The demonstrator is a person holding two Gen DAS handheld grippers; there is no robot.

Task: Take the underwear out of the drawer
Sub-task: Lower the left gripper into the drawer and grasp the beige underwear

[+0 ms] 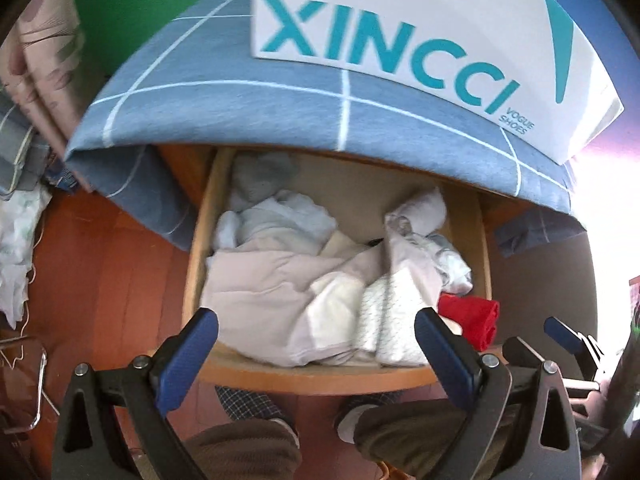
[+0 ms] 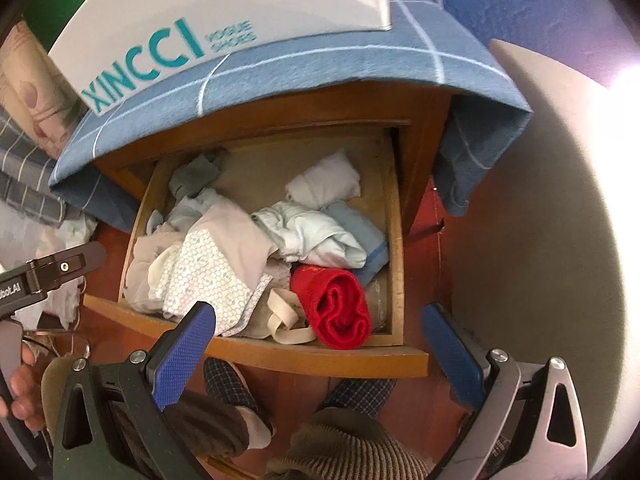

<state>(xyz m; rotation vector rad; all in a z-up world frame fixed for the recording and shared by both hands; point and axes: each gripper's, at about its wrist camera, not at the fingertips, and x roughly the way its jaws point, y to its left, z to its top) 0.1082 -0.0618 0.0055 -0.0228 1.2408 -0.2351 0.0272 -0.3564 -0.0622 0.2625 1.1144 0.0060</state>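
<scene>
Both pairs of blue-padded fingers are spread wide and hold nothing. From its own camera, the left gripper (image 1: 316,344) hangs above the front rim of the pulled-out wooden drawer (image 1: 304,376), over the pale clothes. The right gripper (image 2: 320,344) hangs above the same front rim (image 2: 320,356) nearer the drawer's right end, close to a rolled red garment (image 2: 340,308).

Underwear and other small clothes lie heaped inside the drawer: a pinkish-grey piece (image 1: 256,276) on the left, a white patterned piece (image 2: 204,272) in the middle, a light blue bundle (image 2: 320,236) and a folded white piece (image 2: 324,184) further back. Bare drawer floor shows only at the back, between the heap and the cabinet front.

A blue checked cloth (image 1: 280,108) drapes over the cabinet top and overhangs the drawer's rear, and a white shoe box (image 1: 400,32) sits on it. To the right of the cabinet is a pale wall (image 2: 540,200), close beside the drawer's right side.

Which pieces are underwear is hard to tell, since they overlap and are crumpled. The red garment is partly hidden by the finger in the left view. The box is cut off at the top edge.
</scene>
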